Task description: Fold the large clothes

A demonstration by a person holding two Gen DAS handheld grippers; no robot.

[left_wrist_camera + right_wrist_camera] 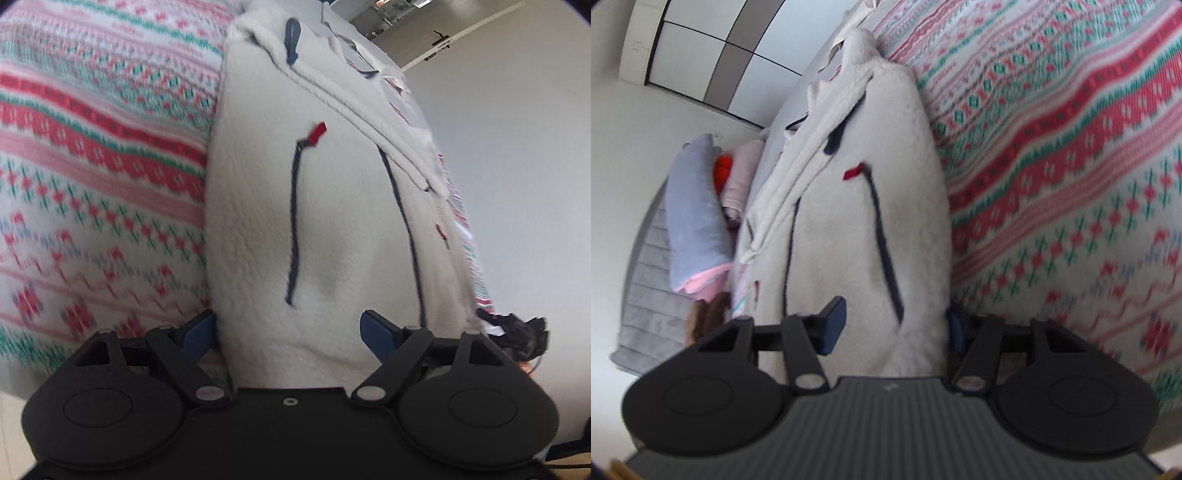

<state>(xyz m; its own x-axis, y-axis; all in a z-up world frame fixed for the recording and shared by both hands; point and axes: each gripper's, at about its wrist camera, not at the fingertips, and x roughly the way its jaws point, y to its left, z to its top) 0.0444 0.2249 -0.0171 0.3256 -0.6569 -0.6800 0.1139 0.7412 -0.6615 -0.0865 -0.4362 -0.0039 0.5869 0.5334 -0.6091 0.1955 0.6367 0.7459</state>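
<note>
Nubby cream fleece jacket (332, 221), perhaps folded.

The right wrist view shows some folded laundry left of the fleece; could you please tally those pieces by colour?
Beside the cream fleece jacket that the right gripper straddles:
Lavender-blue: 1
Orange: 1
Pale pink: 1
Bright pink: 1
Grey, ribbed: 1
Total: 5 pieces; anything hidden behind them cannot be counted.
</note>
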